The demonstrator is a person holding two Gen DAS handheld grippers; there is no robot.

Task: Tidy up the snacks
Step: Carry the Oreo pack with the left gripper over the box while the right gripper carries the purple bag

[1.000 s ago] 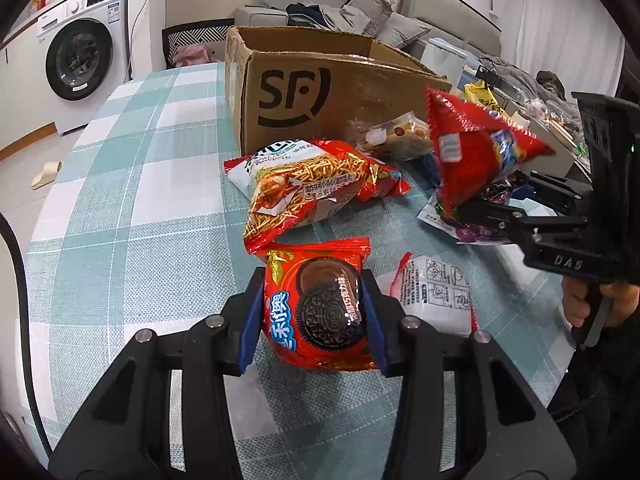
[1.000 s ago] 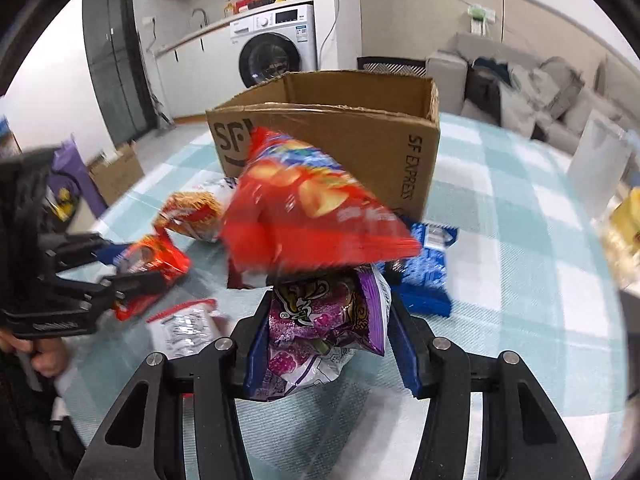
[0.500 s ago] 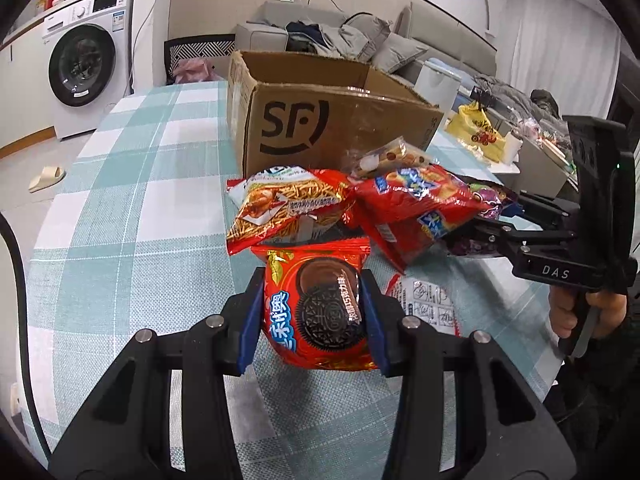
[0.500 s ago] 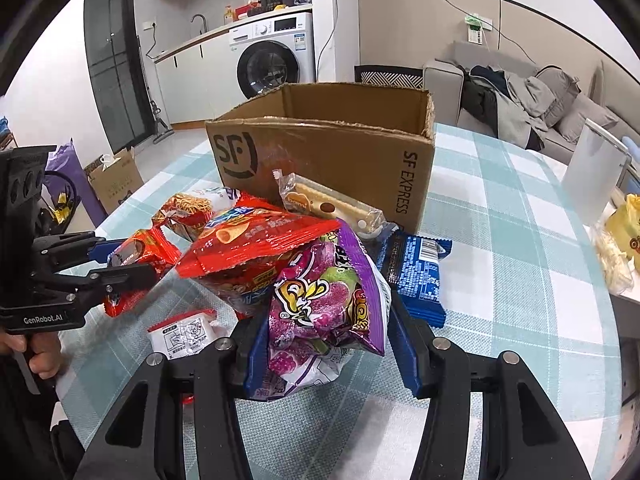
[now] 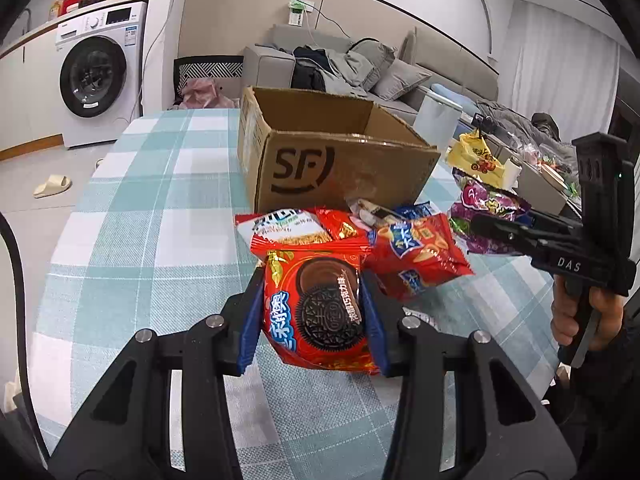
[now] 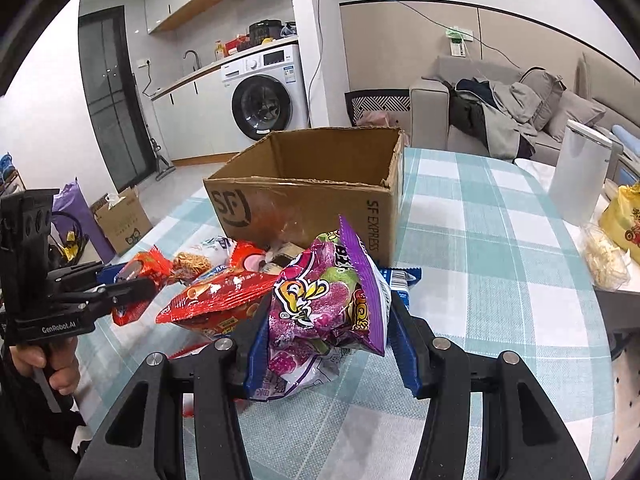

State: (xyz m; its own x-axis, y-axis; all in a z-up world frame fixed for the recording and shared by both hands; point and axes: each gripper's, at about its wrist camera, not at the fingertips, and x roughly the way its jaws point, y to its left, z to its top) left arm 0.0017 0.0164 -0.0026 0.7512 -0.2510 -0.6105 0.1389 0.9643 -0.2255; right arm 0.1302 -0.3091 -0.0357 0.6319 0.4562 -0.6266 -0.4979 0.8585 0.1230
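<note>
Left gripper [image 5: 314, 312] is clamped on a glossy red foil cookie pack [image 5: 320, 312], printed with a dark embossed sandwich cookie; blue pads [image 5: 251, 328] are pressed on both side edges and the pack is held upright, clear of the table. Right gripper [image 6: 330, 320] is clamped on a crinkled purple candy bag [image 6: 332, 300], pillow-shaped, with its serrated top seal tilted toward the box; the bag is also held clear of the table. Both tools are pitched downward toward the pile, black matte frames with round metal pivot pins. In the left wrist view the right gripper is seen from the side, gripped by a hand [image 5: 580, 316] at the trigger handle. In the right wrist view the left gripper is seen at far left, with a hand [image 6: 52, 364] wrapped round its handle. On the table [image 5: 140, 240], covered with a woven teal-and-white check cloth, the remaining snacks are heaped just in front of an open corrugated cardboard box [image 5: 332, 160], brown, with flaps up and a black logo on its front: a red chip bag [image 5: 416, 256], a noodle snack pack [image 5: 292, 228] and a blue packet [image 6: 400, 280] beside the box wall. The inside of the box is seen only in part; its contents cannot be told.
</note>
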